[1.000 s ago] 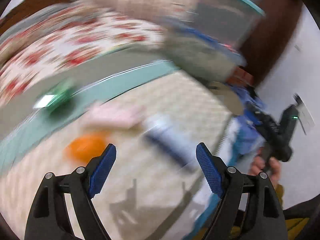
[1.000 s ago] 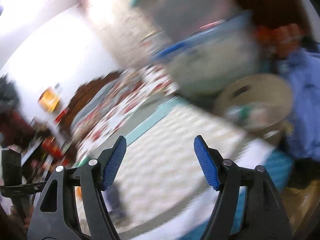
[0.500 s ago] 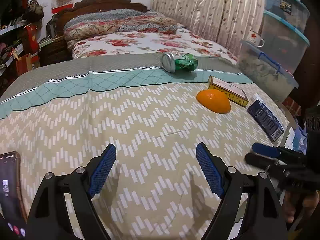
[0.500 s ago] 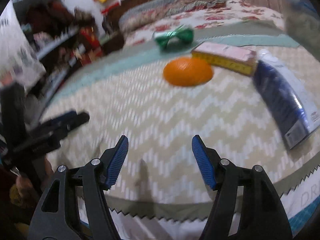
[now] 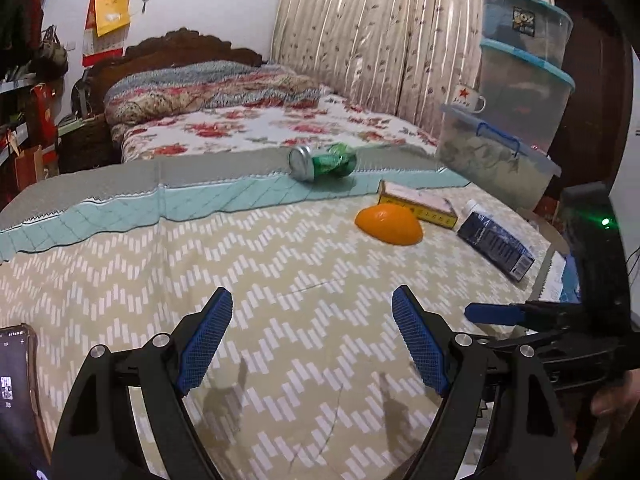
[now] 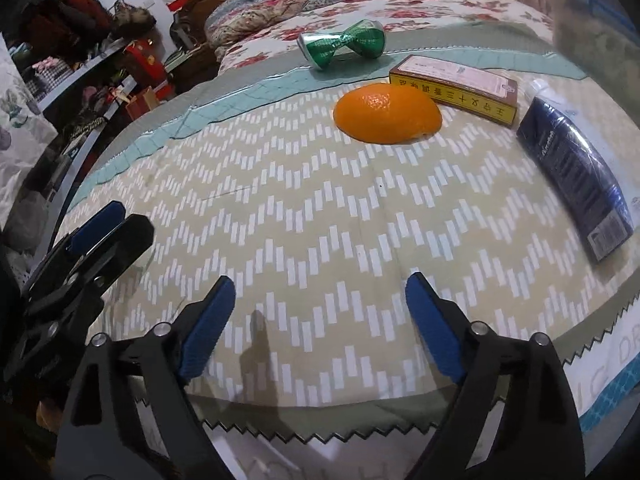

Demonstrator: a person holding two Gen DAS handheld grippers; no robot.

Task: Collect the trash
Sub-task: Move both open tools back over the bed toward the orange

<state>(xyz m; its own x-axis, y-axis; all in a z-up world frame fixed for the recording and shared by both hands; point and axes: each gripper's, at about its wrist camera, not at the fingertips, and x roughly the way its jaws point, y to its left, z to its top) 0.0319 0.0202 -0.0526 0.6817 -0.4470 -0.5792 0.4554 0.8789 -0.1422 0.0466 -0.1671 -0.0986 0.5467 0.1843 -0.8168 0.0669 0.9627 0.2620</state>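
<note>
On the bed's chevron blanket [image 5: 280, 272] lie a crushed green can [image 5: 324, 162], an orange peel [image 5: 390, 224], a yellow-edged flat box [image 5: 418, 202] and a dark blue carton [image 5: 494, 242]. The right wrist view shows the same can [image 6: 344, 42], peel [image 6: 388, 112], box [image 6: 456, 88] and carton [image 6: 576, 168]. My left gripper [image 5: 312, 340] is open and empty over the near blanket. My right gripper [image 6: 316, 324] is open and empty near the blanket's front edge, also seen from the side in the left wrist view [image 5: 496, 316].
Stacked clear storage bins [image 5: 516, 92] with a white mug [image 5: 468, 98] stand right of the bed. A phone [image 5: 14, 392] sits at the lower left. Cluttered shelves [image 6: 80, 76] line the left side. Pillows [image 5: 208, 88] and a headboard are at the far end.
Both views swung from blurred motion to a steady look at the bed. Since half a second ago, both grippers have barely shifted and stay open.
</note>
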